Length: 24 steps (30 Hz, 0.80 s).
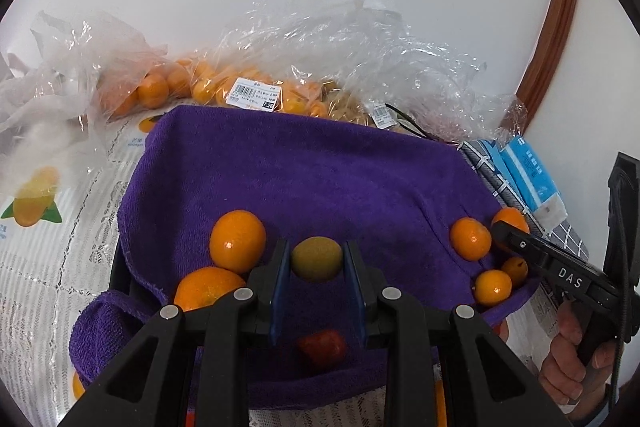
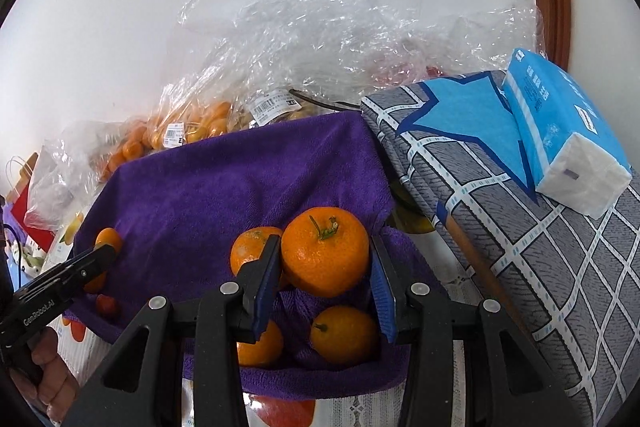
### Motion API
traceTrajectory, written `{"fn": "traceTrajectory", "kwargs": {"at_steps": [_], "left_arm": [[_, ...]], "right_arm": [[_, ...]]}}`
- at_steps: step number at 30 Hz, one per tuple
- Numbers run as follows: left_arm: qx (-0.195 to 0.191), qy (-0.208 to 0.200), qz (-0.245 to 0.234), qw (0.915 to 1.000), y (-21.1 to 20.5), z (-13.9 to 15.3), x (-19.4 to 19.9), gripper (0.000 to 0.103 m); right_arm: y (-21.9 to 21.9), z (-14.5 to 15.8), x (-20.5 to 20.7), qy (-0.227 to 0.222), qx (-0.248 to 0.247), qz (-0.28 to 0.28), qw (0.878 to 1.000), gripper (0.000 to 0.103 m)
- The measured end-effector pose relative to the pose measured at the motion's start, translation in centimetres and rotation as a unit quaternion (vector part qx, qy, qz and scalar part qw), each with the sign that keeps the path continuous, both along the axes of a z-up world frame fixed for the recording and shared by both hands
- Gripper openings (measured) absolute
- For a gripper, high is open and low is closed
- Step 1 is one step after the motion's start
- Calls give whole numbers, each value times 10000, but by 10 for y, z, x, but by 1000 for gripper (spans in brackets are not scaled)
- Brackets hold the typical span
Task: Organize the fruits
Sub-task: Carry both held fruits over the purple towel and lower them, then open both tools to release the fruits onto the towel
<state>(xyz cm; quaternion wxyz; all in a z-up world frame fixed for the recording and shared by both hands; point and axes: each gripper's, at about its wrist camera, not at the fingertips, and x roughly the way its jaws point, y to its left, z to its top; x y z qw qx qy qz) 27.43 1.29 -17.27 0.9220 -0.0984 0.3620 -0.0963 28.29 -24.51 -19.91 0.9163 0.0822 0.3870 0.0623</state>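
A purple towel (image 1: 320,179) lines a dark basket and holds several oranges. In the left wrist view my left gripper (image 1: 317,261) is shut on a small greenish-yellow fruit (image 1: 316,258), just above the towel; two oranges (image 1: 237,241) lie to its left and a red fruit (image 1: 322,346) lies below it. In the right wrist view my right gripper (image 2: 325,259) is shut on a large orange (image 2: 325,251) with a green stem, over the towel's (image 2: 240,187) right corner. Other oranges (image 2: 344,334) lie under it. The right gripper also shows at the right of the left wrist view (image 1: 504,231).
Clear plastic bags of small oranges (image 1: 248,91) lie behind the basket against a white wall. A patterned grey-and-blue cushion (image 2: 520,195) with a blue tissue pack (image 2: 560,131) on it sits at the right. A fruit-printed tablecloth (image 1: 48,227) covers the table.
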Motion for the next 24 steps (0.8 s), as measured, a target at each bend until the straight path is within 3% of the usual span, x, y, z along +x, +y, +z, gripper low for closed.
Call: {"fn": "traceTrajectory", "kwargs": {"at_steps": [7, 11, 15, 24], "left_arm": [[-14, 94, 41, 9999, 2, -2, 3, 25], [3, 97, 32, 9999, 1, -2, 5, 25], [70, 105, -8, 9999, -2, -2, 6, 25], [8, 139, -131, 9998, -2, -2, 9, 25]], "right_arm": [[0, 5, -4, -136, -58, -80, 9999, 43], [1, 11, -9, -255, -72, -154, 9995, 52], [5, 18, -17, -371, -114, -165, 9991, 52], [21, 27, -59, -280, -284, -55, 9992, 53]]}}
